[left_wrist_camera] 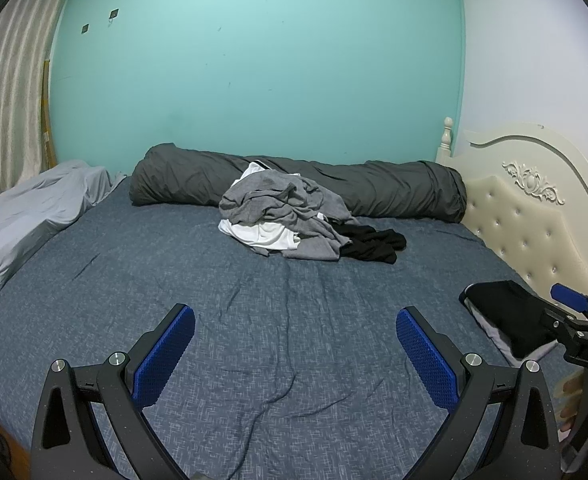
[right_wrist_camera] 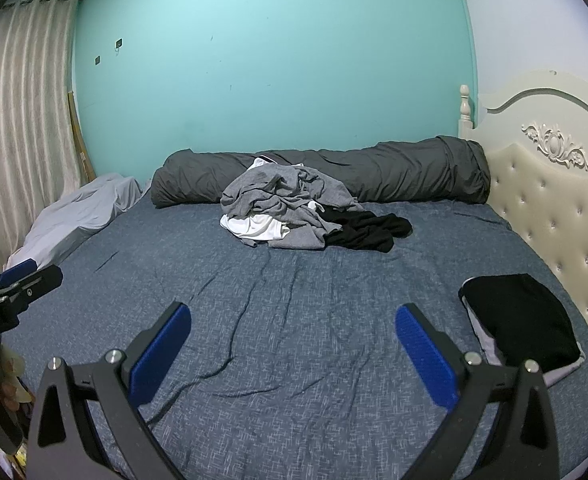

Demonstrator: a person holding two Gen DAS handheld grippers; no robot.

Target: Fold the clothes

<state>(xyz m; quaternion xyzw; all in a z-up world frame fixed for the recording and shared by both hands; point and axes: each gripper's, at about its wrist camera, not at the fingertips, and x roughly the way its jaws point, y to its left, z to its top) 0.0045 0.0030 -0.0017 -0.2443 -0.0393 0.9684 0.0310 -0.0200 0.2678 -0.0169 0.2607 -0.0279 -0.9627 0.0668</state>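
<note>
A: What did the left wrist view show?

B: The left gripper [left_wrist_camera: 296, 344] hung over the near edge of the bed [left_wrist_camera: 254, 320], its jaws spread wide with nothing between them. The pile of loose clothes [left_wrist_camera: 290, 216] lay straight ahead, toward the far edge, just in front of the rolled dark duvet [left_wrist_camera: 198, 180]. Grey pieces were on top, a white one under them, and a black one [left_wrist_camera: 374, 246] stuck out on the right side. The pile stretched mostly left to right, parallel to the duvet. At the right edge, beside the headboard [left_wrist_camera: 534, 232], lay a folded stack [left_wrist_camera: 506, 320], black on top of something pale, partly hidden behind the right gripper [left_wrist_camera: 574, 308].

A: And the right wrist view?

B: The right gripper [right_wrist_camera: 294, 344] also had its jaws released and empty. The same pile [right_wrist_camera: 286, 208] was ahead of it, well apart from the fingers, almost on its centre line. The folded stack [right_wrist_camera: 522, 320] was just beside its right finger, near the bed's right edge. The left gripper [right_wrist_camera: 18, 280] entered from the left; I could not tell its jaws there.

A: Which hand was nearer to the pile?

B: I judged them about equal. Some clothes lay folded, others crumpled, so folding seemed partly done. Any reach would go forward, across the pile's long axis.
</note>
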